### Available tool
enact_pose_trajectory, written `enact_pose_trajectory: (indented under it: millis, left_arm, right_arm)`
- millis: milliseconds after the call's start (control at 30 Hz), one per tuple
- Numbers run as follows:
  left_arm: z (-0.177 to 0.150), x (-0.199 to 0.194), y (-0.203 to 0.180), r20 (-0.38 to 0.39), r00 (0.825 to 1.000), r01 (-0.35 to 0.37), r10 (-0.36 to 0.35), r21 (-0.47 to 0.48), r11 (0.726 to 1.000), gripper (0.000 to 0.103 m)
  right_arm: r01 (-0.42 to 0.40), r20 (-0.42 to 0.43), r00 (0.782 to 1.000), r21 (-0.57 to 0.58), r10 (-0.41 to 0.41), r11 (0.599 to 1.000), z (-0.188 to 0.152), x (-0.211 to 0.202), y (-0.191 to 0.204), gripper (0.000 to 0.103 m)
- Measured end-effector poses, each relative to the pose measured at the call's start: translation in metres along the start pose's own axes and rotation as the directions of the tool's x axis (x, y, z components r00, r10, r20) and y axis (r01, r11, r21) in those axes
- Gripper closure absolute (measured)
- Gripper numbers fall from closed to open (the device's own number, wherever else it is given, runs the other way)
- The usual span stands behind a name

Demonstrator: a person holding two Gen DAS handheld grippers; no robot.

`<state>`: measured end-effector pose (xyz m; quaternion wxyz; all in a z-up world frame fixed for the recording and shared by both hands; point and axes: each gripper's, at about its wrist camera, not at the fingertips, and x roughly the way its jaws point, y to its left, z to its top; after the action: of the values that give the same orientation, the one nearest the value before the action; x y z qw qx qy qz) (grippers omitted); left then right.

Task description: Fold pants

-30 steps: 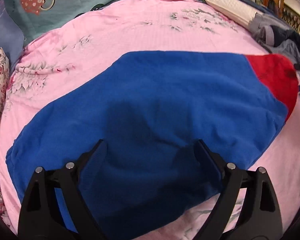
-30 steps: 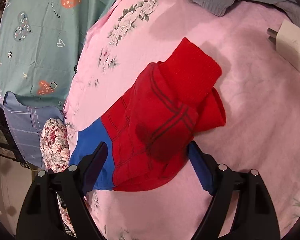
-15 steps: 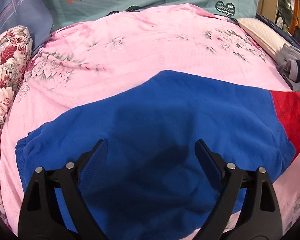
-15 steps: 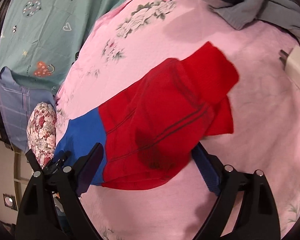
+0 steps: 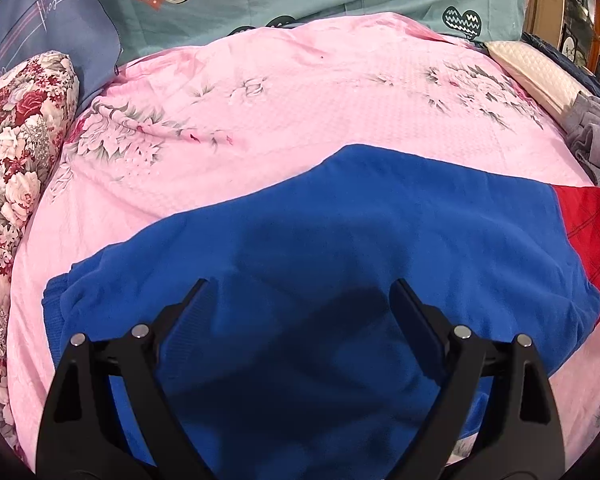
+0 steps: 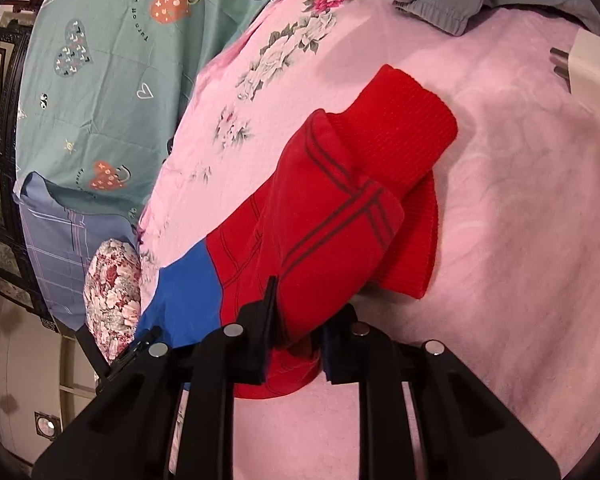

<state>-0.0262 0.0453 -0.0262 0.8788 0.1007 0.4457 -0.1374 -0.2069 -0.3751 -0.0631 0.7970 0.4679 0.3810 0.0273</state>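
The left wrist view looks low across the pants (image 5: 340, 240) toward the bed's head edge. The right wrist view sits close above their red end (image 6: 340, 208), sharing that garment.

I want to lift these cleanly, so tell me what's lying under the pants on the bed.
The pants lie directly on a pink floral bedspread, which shows all around them. Whatever sits beneath the fabric itself is covered. The right gripper is shut on the red leg end.
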Motion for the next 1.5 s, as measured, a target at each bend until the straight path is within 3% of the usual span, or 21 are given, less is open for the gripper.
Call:
enact_pose_trajectory:
  millis: [533, 667, 733, 833, 933, 967, 1067, 1133, 1167, 1200, 1267, 1367, 1467, 1500]
  left_arm:
    - [0.005, -0.016, 0.022, 0.055, 0.998, -0.012, 0.015, -0.065, 0.998, 0.012]
    - [0.009, -0.027, 0.035, 0.089, 0.996, -0.014, 0.024, -0.105, 0.994, 0.012]
    - [0.011, -0.036, 0.044, 0.118, 0.993, -0.010, 0.026, -0.136, 0.991, 0.012]
    - [0.012, -0.049, 0.061, 0.158, 0.987, 0.002, 0.028, -0.192, 0.981, 0.012]
    - [0.013, -0.056, 0.078, 0.176, 0.984, 0.008, 0.037, -0.248, 0.969, 0.012]
    - [0.013, -0.057, 0.084, 0.179, 0.983, 0.013, 0.036, -0.268, 0.963, 0.012]
    - [0.012, -0.059, 0.094, 0.184, 0.982, 0.022, 0.036, -0.302, 0.953, 0.012]
    - [0.011, -0.059, 0.096, 0.185, 0.982, 0.022, 0.036, -0.307, 0.951, 0.012]
    - [0.011, -0.059, 0.096, 0.184, 0.982, 0.022, 0.037, -0.305, 0.952, 0.012]
    - [0.011, -0.059, 0.095, 0.185, 0.982, 0.017, 0.041, -0.300, 0.954, 0.012]
    - [0.011, -0.059, 0.092, 0.186, 0.981, 0.000, 0.056, -0.287, 0.958, 0.012]
    - [0.011, -0.060, 0.092, 0.189, 0.981, 0.008, 0.048, -0.285, 0.959, 0.012]
    - [0.011, -0.060, 0.096, 0.188, 0.981, 0.007, 0.053, -0.303, 0.953, 0.012]
    - [0.011, -0.059, 0.098, 0.186, 0.981, 0.005, 0.057, -0.312, 0.950, 0.012]
  right_arm:
    - [-0.024, 0.034, 0.999, 0.076, 0.022, 0.997, -0.002, -0.002, -0.002, 0.085]
    - [0.054, 0.061, 0.997, -0.009, -0.053, 0.999, -0.004, -0.003, 0.015, 0.089]
    - [0.141, 0.097, 0.987, -0.164, -0.126, 0.976, -0.004, -0.003, 0.047, 0.089]
    - [0.220, 0.138, 0.974, -0.392, -0.179, 0.893, -0.012, 0.007, 0.102, 0.089]
    - [0.228, 0.136, 0.974, -0.594, -0.183, 0.771, -0.030, 0.032, 0.157, 0.089]
    - [0.219, 0.126, 0.975, -0.669, -0.182, 0.711, -0.042, 0.046, 0.176, 0.089]
    - [0.157, 0.051, 0.980, -0.797, -0.194, 0.583, -0.075, 0.088, 0.208, 0.090]
    - [0.123, -0.005, 0.964, -0.878, -0.266, 0.463, -0.106, 0.127, 0.222, 0.090]
    - [0.122, -0.010, 0.954, -0.901, -0.301, 0.417, -0.119, 0.144, 0.225, 0.086]
    - [0.100, -0.038, 0.945, -0.912, -0.326, 0.398, -0.127, 0.156, 0.226, 0.083]
    - [0.047, -0.103, 0.930, -0.919, -0.352, 0.392, -0.137, 0.170, 0.226, 0.052]
    - [-0.016, -0.167, 0.934, -0.903, -0.316, 0.430, -0.138, 0.167, 0.231, 0.044]
    - [-0.096, -0.250, 0.947, -0.820, -0.202, 0.565, -0.115, 0.155, 0.235, 0.043]
    - [-0.099, -0.246, 0.953, -0.804, -0.176, 0.587, -0.111, 0.154, 0.236, 0.043]
